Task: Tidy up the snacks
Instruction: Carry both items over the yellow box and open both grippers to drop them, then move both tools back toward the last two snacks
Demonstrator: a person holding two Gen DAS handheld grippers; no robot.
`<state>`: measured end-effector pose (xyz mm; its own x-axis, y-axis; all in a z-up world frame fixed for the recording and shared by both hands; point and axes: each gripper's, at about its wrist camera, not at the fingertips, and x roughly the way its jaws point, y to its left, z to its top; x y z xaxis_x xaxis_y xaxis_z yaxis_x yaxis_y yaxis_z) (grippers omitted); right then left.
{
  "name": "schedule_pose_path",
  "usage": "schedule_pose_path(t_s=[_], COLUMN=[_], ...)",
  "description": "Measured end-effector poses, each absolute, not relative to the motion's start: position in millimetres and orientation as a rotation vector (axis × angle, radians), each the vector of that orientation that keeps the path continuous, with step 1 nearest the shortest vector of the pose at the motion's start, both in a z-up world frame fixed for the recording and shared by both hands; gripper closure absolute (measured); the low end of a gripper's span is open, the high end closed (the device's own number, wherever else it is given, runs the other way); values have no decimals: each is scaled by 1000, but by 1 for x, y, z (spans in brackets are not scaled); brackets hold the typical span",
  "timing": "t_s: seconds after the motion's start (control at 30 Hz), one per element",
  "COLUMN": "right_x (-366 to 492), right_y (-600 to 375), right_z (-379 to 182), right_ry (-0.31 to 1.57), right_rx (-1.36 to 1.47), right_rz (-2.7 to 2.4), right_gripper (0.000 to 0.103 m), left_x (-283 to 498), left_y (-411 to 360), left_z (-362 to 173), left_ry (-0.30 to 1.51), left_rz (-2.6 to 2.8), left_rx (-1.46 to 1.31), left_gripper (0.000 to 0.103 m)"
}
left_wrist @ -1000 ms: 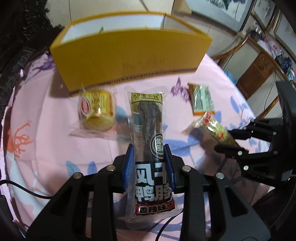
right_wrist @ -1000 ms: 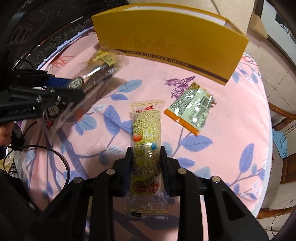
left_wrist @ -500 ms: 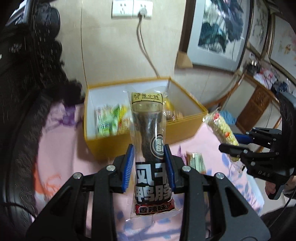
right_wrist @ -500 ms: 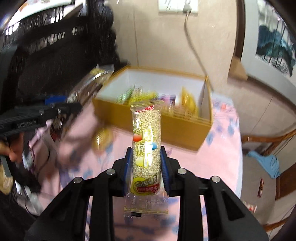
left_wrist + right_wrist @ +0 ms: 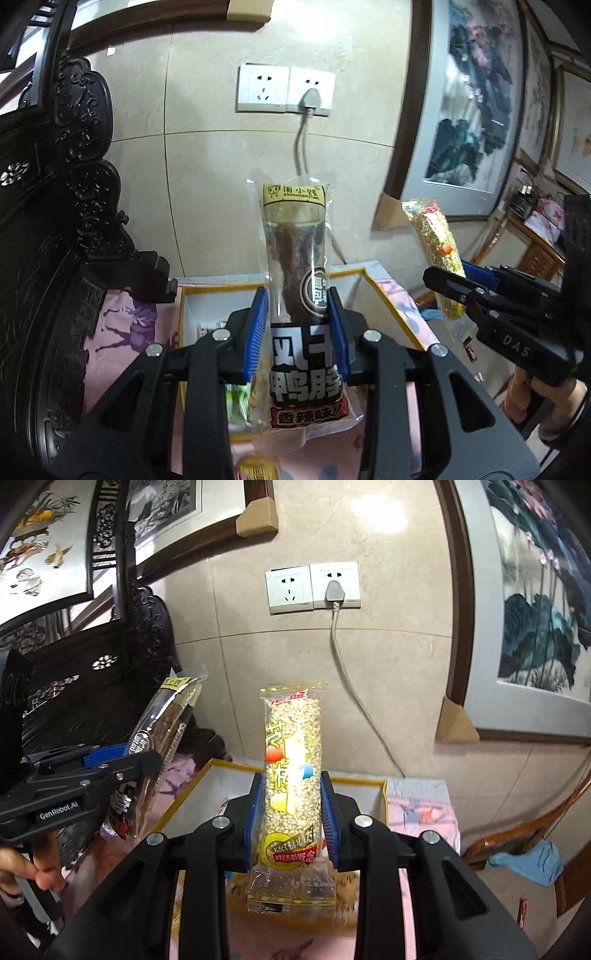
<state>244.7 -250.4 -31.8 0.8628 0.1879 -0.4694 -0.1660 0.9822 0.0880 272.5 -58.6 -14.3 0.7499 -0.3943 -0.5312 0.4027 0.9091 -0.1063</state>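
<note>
My left gripper (image 5: pixel 297 332) is shut on a dark duck-neck snack pack (image 5: pixel 295 258) and holds it upright above the yellow box (image 5: pixel 373 280). My right gripper (image 5: pixel 291 814) is shut on a puffed-rice bar (image 5: pixel 291 753), also upright above the yellow box (image 5: pixel 207 771). The rice bar (image 5: pixel 434 243) and right gripper (image 5: pixel 465 284) show at the right of the left wrist view. The duck-neck pack (image 5: pixel 162 731) and left gripper (image 5: pixel 110 764) show at the left of the right wrist view. Green snack packs (image 5: pixel 236 402) lie inside the box.
A pink floral tablecloth (image 5: pixel 129 325) covers the table under the box. A carved dark wooden chair (image 5: pixel 55 221) stands at the left. The wall with a socket and plugged cable (image 5: pixel 310 99) is behind. A yellow round snack (image 5: pixel 256 470) lies at the bottom edge.
Both grippers have lifted their snacks off the table and tilted up, now higher and closer over the yellow box, facing the wall.
</note>
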Motion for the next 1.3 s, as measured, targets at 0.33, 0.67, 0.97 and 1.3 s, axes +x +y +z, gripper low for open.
schedule_pose_path(t_s=[0.33, 0.67, 0.97, 1.3], right_x=[244, 169, 123, 157], right_y=[-239, -281, -287, -252], right_z=[-51, -118, -188, -248], right_ry=[527, 711, 899, 1050], right_rx=[15, 204, 299, 271], right_rz=[168, 50, -102, -176], right_gripper=[27, 10, 10, 10], left_x=[294, 210, 150, 127], left_y=[-52, -4, 12, 14], left_z=[-38, -83, -127, -134], left_ry=[663, 750, 878, 910], left_rz=[-259, -241, -217, -226], left_rx=[-38, -68, -69, -43], left_gripper=[8, 7, 7, 7])
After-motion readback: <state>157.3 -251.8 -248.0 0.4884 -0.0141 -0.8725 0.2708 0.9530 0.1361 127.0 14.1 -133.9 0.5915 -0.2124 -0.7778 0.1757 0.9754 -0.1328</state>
